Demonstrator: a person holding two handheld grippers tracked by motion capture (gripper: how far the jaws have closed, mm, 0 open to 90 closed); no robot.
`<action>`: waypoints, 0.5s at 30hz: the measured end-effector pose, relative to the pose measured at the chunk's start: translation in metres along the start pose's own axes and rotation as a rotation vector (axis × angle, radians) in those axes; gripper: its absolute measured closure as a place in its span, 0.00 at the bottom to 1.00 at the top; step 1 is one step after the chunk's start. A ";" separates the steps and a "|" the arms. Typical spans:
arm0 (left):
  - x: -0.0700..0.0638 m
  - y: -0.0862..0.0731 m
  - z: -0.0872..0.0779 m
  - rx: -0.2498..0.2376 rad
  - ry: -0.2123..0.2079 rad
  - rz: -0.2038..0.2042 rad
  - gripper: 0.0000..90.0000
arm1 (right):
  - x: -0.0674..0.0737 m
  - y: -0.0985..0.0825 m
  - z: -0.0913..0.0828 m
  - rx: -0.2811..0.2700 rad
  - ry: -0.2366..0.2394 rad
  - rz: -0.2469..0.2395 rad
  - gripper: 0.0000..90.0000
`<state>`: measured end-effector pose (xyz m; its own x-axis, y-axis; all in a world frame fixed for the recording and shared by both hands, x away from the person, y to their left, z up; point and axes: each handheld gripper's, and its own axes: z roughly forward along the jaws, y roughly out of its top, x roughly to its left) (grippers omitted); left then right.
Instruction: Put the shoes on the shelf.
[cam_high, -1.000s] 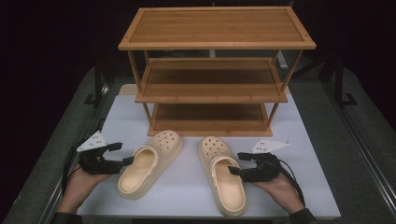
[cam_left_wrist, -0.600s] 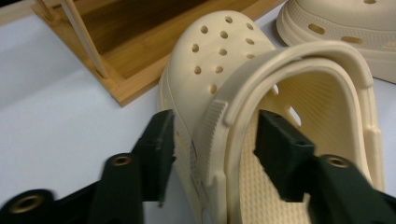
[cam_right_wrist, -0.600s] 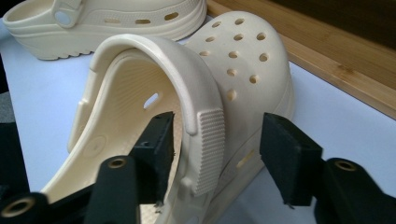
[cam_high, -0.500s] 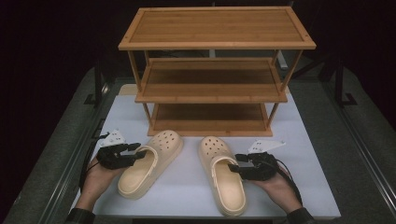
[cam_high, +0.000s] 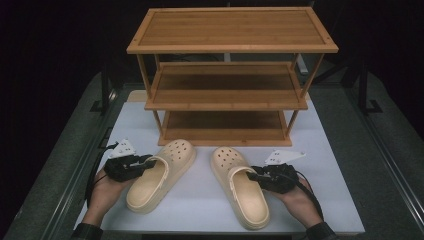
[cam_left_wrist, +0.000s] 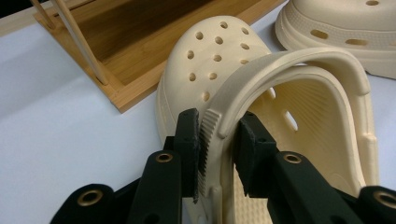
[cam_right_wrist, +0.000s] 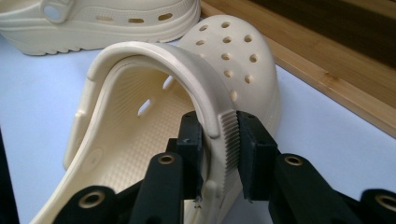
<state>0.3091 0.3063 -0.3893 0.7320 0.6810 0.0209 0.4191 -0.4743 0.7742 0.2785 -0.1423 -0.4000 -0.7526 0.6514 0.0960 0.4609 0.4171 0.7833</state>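
Two cream foam clogs on the white table before the bamboo rack, left gripper (cam_left_wrist: 219, 140) and right gripper (cam_right_wrist: 219, 144) having just closed on the left clog's (cam_left_wrist: 280, 93) and right clog's (cam_right_wrist: 140, 116) outer side walls; the soft, rounded walls may flex and slip on lifting.

Rack (cam_high: 227, 95) ahead (open shelves)

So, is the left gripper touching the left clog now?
Touching. In the left gripper view the left gripper, jaws just closing, presses both pads on the left clog side wall.
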 end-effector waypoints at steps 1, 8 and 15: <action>-0.001 0.000 0.000 0.001 0.005 0.002 0.82 | 0.000 0.000 0.000 0.000 -0.003 -0.001 0.83; -0.006 0.004 0.001 0.010 0.017 0.018 0.84 | -0.001 0.001 -0.005 -0.012 -0.051 -0.020 0.85; -0.013 0.009 0.000 0.002 0.017 0.018 0.85 | -0.004 0.003 -0.012 -0.031 -0.075 -0.019 0.86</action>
<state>0.3034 0.2926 -0.3827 0.7303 0.6817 0.0450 0.4072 -0.4872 0.7726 0.2770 -0.1511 -0.3911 -0.7230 0.6900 0.0354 0.4313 0.4107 0.8033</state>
